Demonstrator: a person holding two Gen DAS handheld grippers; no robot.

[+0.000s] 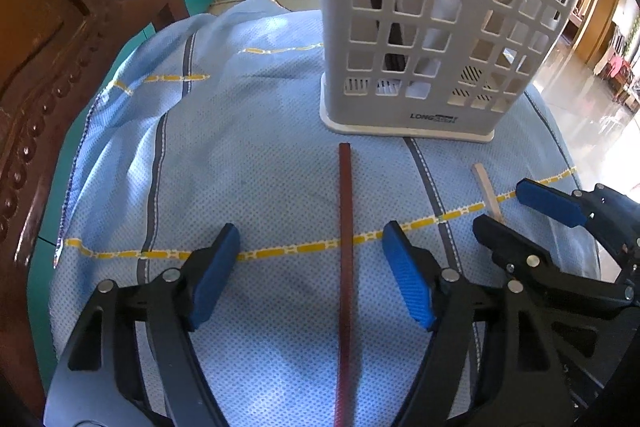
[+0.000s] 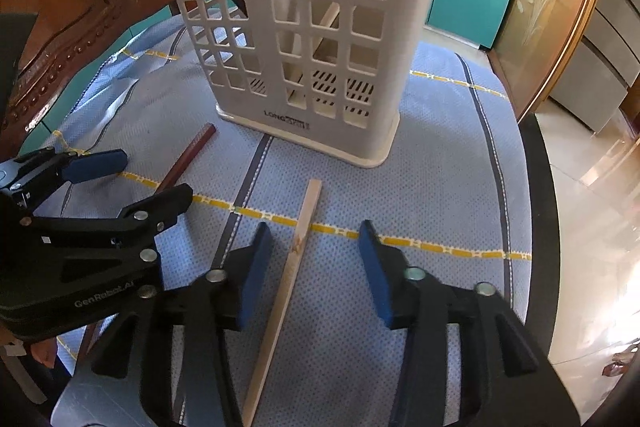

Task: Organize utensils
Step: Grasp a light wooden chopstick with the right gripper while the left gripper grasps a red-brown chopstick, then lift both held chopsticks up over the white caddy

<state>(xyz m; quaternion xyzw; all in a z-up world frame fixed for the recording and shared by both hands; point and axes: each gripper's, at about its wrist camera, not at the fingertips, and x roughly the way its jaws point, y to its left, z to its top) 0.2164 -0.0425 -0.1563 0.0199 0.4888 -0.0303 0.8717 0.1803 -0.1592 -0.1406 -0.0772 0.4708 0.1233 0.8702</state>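
Note:
A dark red chopstick (image 1: 346, 227) lies on the blue cloth, running lengthwise between the jaws of my left gripper (image 1: 310, 239), which is open, its blue pads clear of the stick on both sides. A pale wooden chopstick (image 2: 298, 247) lies between the jaws of my right gripper (image 2: 315, 231), also open and not touching it. Each gripper shows in the other's view: the right gripper (image 1: 500, 205) and the left gripper (image 2: 156, 175). Just beyond both sticks stands a white slotted utensil holder (image 1: 420, 27) (image 2: 300, 27), with dark and pale utensils inside.
A blue cloth (image 1: 240, 147) with yellow and grey stripes covers the round table. A carved wooden chair (image 1: 48, 67) stands close on the left. The table's dark edge (image 2: 536, 227) drops off on the right to a shiny floor. Teal cabinets are behind.

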